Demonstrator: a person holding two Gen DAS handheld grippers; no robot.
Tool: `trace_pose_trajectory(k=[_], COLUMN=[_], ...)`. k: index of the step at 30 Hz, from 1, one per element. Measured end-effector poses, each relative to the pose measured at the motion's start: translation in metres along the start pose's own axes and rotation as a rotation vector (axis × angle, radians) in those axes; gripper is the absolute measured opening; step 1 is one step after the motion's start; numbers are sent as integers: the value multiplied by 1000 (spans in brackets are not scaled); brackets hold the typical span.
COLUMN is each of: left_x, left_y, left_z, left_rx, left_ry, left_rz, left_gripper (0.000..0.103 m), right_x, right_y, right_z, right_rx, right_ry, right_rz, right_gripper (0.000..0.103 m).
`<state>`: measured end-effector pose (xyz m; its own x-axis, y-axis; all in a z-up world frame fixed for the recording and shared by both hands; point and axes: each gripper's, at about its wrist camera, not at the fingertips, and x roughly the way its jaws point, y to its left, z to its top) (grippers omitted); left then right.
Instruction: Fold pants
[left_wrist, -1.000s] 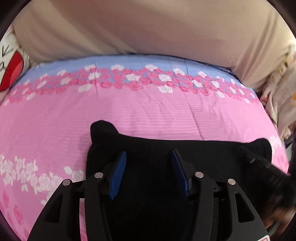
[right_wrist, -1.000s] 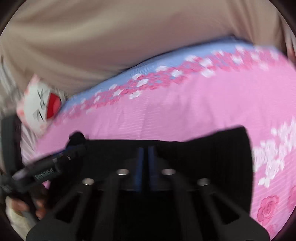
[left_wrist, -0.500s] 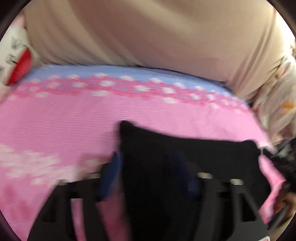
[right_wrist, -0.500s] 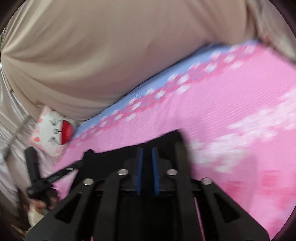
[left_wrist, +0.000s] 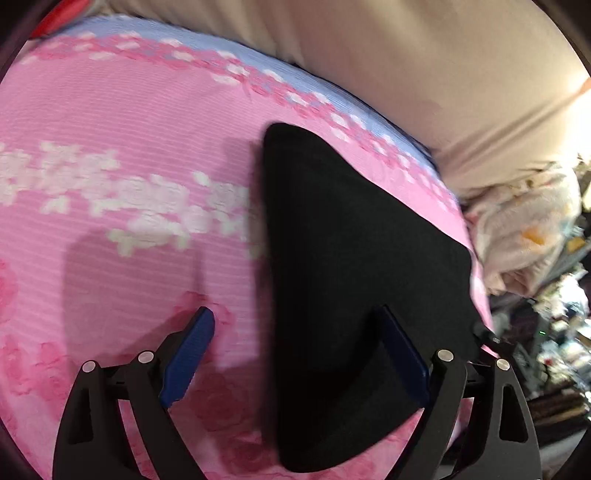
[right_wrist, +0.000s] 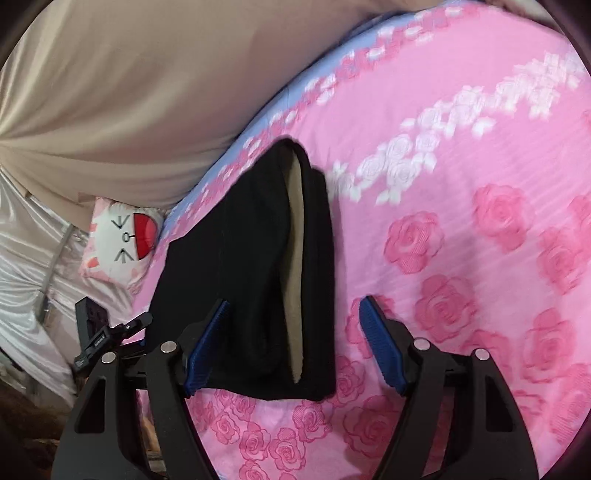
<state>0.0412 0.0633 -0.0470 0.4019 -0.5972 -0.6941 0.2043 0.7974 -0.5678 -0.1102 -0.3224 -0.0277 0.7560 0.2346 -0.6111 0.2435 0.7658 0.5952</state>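
Against the frames of a second ago, both tools have changed state: the right tool, whose blue pads were then pressed together over the black cloth, now stands with its jaws wide apart, and the left tool, then moderately open, is now spread wider. Both views have also swung, so that the pants no longer lie square across the frame but run away from each camera at a slant. In the left wrist view the pants lie as a folded black bundle on the pink rose-print bed cover, toward the right side of the bed, with one corner pointing at the blue band along the far edge. The left tool grips nothing; its right pad shows against the black cloth while its left pad is over bare pink cover, and contact cannot be confirmed. In the right wrist view the bundle shows stacked layers with a tan lining exposed along the fold. The right tool holds nothing; its left pad overlaps the near edge of the pants, its right pad is over the cover. A cat-face pillow lies at the bed's far left corner, beside a beige curtain.
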Motion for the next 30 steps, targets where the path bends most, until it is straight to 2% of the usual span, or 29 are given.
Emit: trace_pose_trajectory(k=[4, 7, 14, 16, 17, 18, 22, 26, 27, 30], left_x=[14, 25, 41, 45, 46, 47, 53, 56, 57, 60], left_y=[-10, -13, -25, -28, -29, -29, -40, -46, -49, -53], left_z=[6, 11, 23, 25, 26, 26, 27, 26, 26, 24], left_rx=[24, 1, 21, 33, 38, 44, 83, 99, 103, 124], left_ry=[36, 73, 100, 106, 110, 115, 105, 107, 111, 122], left_rz=[-64, -131, -133, -127, -131, -135, -82, -27, -6, 47], left_gripper=[87, 87, 92, 92, 98, 97, 97, 97, 97, 97], right_x=[7, 12, 23, 28, 33, 35, 46, 51, 52, 53], right_y=[2, 1, -7, -5, -1, 0, 9, 9, 9, 4], right_z=[4, 7, 21, 25, 27, 28, 29, 32, 32, 29], right_rx=[-4, 6, 54, 48, 41, 38, 21, 61, 64, 101], right_ry=[18, 29, 72, 96, 114, 123, 150, 165, 168, 166], right_rz=[81, 130, 262, 260, 245, 235, 200, 167, 153, 116], right_gripper=[72, 72, 72, 72, 72, 72, 72, 71, 69, 52])
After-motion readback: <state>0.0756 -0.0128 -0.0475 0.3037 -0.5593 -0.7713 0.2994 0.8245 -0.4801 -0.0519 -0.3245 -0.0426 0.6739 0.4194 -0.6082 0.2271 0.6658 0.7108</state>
